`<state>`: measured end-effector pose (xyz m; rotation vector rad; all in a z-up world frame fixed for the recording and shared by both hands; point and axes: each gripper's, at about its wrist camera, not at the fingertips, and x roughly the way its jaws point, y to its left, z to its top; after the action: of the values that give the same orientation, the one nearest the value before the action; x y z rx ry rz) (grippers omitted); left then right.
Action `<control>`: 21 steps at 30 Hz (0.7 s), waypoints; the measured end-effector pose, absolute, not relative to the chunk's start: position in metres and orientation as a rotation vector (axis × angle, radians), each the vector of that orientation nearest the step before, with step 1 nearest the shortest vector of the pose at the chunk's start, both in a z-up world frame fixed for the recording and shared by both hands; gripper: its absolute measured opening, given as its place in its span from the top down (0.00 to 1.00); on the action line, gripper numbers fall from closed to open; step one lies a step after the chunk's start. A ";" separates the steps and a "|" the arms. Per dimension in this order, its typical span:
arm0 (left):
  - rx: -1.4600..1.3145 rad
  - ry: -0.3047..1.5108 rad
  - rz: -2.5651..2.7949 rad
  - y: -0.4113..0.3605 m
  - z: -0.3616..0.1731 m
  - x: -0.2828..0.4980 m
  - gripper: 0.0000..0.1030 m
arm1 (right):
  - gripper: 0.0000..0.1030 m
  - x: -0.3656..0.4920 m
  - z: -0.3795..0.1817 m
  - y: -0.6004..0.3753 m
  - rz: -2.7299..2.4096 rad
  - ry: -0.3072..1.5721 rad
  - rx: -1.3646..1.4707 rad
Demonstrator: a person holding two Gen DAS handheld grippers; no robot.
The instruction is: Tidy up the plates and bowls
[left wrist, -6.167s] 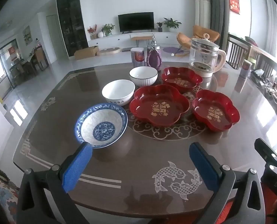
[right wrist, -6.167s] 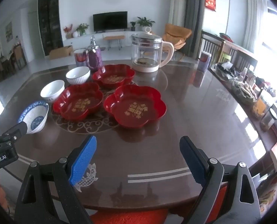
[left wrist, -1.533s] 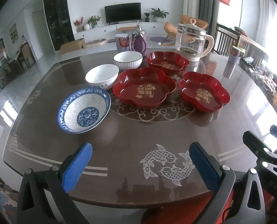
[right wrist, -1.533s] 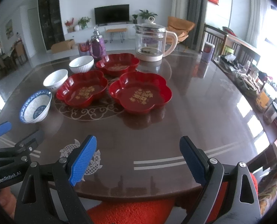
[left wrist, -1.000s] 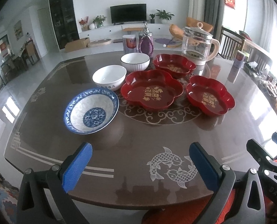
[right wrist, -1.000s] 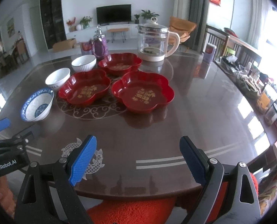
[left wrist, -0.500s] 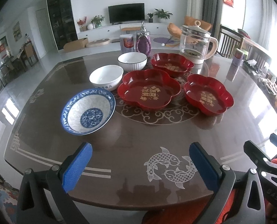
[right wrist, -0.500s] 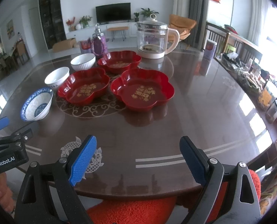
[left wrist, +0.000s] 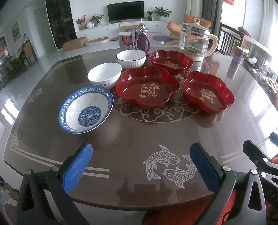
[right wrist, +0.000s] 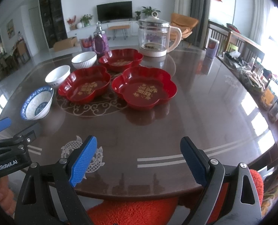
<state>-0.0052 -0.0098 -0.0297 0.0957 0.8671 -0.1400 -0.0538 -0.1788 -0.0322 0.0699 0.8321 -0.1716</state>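
On the dark round table (left wrist: pixel 131 136) stand three red flower-shaped plates: a middle one (left wrist: pixel 148 87), a right one (left wrist: pixel 208 92) and a far one (left wrist: pixel 171 61). Left of them sit a blue-patterned bowl (left wrist: pixel 86 109), a plain white bowl (left wrist: pixel 104 75) and a ribbed white bowl (left wrist: pixel 131 58). My left gripper (left wrist: pixel 140 166) hangs open over the near table edge, empty. My right gripper (right wrist: pixel 139 159) is open too, empty, near the front edge, with the nearest red plate (right wrist: pixel 143 88) well ahead of it.
A glass kettle (left wrist: pixel 195 40) stands behind the plates, with a purple jar (left wrist: pixel 142 39) and a can (left wrist: pixel 126 41) at the back. A small canister (right wrist: pixel 212 48) and clutter (right wrist: pixel 255 78) sit along the right side. An orange-red cushion (right wrist: pixel 131 213) lies below the table's front edge.
Both grippers have drifted slightly over the near table edge and stay open; the dishes have not moved.
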 end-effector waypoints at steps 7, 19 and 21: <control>0.101 0.868 -0.142 -0.012 -0.031 -0.006 0.00 | 0.10 -0.055 -0.033 -0.178 -0.168 0.836 0.071; 0.106 0.867 -0.148 -0.014 -0.032 -0.006 0.00 | 0.10 -0.056 -0.034 -0.178 -0.166 0.835 0.073; 0.113 0.873 -0.148 -0.016 -0.034 -0.006 0.00 | 0.10 -0.056 -0.033 -0.179 -0.171 0.832 0.076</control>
<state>-0.0058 -0.0156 -0.0340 0.1125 0.8727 -0.1477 -0.0563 -0.1785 -0.0331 0.0755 0.8324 -0.1710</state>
